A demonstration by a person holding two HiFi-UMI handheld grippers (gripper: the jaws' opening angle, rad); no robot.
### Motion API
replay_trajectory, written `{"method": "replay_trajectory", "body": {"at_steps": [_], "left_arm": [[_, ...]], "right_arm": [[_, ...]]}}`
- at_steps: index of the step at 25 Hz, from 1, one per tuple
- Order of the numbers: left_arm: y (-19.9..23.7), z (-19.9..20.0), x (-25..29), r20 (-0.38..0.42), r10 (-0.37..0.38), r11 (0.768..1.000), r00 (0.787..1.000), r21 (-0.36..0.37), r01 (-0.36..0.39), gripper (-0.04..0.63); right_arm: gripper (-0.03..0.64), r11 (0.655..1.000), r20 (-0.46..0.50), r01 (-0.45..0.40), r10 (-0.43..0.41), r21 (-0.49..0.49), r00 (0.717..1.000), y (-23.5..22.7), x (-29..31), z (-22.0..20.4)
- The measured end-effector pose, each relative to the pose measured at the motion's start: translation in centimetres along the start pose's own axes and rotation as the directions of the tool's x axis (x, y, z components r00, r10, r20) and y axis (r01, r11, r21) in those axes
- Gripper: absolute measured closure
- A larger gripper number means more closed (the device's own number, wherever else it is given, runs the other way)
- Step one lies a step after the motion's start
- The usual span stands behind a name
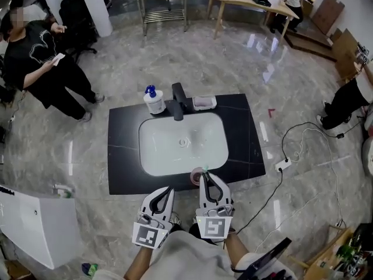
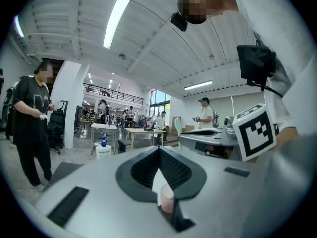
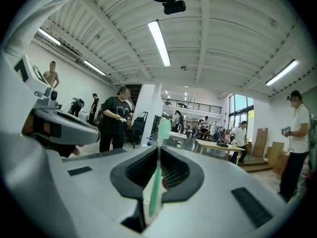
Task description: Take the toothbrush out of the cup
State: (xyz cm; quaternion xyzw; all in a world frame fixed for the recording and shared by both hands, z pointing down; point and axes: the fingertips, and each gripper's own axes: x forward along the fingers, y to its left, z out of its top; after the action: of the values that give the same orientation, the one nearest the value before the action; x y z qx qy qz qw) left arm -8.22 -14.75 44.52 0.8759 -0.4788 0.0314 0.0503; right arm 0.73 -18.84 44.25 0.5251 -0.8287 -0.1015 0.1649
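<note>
Toothbrush (image 3: 156, 182) one, cup (image 2: 167, 200) one; left tongs (image 1: 169, 189), right tongs (image 1: 206, 177): two.

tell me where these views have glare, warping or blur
head view: bright glare patches on the glossy floor; left gripper view: strong fisheye bending, dark corners; right gripper view: the strip light blows out, and the toothbrush close to the lens looks soft.
</note>
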Motion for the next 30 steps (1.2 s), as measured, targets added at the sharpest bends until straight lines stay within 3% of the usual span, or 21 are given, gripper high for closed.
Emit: {"method": "replay_trajectory", "body": {"at_steps": [8, 11, 12, 15, 18, 19, 21, 22, 25, 30], "left_arm": [[-0.3, 0.7, -0.2, 0.001, 0.006, 0.997, 1.0, 0.073, -0.006, 0.6], [-0.7, 1.2, -0.5, -0.005, 0.014, 0.997, 1.0, 0.077, -0.014, 0.6], [-0.9, 1.4, -0.7, -0.014, 0.018, 0.997, 1.0, 0.079, -0.017, 0.6], [-1.2, 2.0, -0.7, 0.004, 0.024, 0.996, 1.0, 0.091, -0.025, 0.6], [-1.7, 2.7, -0.6, 0.045, 0.01, 0.995, 0.999, 0.098, -0.014, 0.6], [-1.9, 2.7, -0.7, 0.054, 0.007, 0.996, 0.999, 0.089, -0.012, 0.6], [-2.4, 3.2, -0.9, 0.083, 0.012, 0.999, 0.996, 0.04, -0.015, 0.6], [-2.6, 3.6, -1.0, 0.096, 0.014, 1.0, 0.995, 0.021, -0.016, 0.6], [-3.2, 4.3, -1.5, 0.106, 0.012, 1.0, 0.994, 0.013, -0.013, 0.6], [-4.1, 4.2, -2.4, 0.101, 0.001, 1.0, 0.995, 0.01, -0.002, 0.6]], "right_arm": [[0.589, 1.0, 0.084, -0.005, 0.006, -0.001, 0.996, -0.6, -0.8, 2.2], [0.589, 0.989, 0.211, 0.027, -0.058, 0.146, 0.976, -1.4, -1.5, 4.0], [0.589, 0.989, 0.209, 0.024, -0.054, 0.144, 0.976, -1.4, -1.7, 4.1], [0.589, 1.0, 0.118, -0.013, 0.011, 0.018, 0.993, -0.8, -2.1, 3.1], [0.589, 0.986, 0.264, 0.021, -0.066, 0.168, 0.962, -1.7, -2.3, 5.3], [0.589, 0.987, 0.267, 0.019, -0.063, 0.162, 0.962, -1.7, -2.4, 5.5], [0.589, 0.999, 0.177, -0.009, 0.003, 0.036, 0.984, -1.1, -2.8, 4.6], [0.589, 0.999, 0.194, -0.008, -0.001, 0.047, 0.981, -1.1, -3.2, 5.0], [0.589, 0.965, 0.368, 0.014, -0.114, 0.263, 0.923, -1.9, -4.6, 7.9], [0.589, 0.955, 0.329, -0.008, -0.094, 0.295, 0.94, -0.9, -6.9, 7.3]]}}
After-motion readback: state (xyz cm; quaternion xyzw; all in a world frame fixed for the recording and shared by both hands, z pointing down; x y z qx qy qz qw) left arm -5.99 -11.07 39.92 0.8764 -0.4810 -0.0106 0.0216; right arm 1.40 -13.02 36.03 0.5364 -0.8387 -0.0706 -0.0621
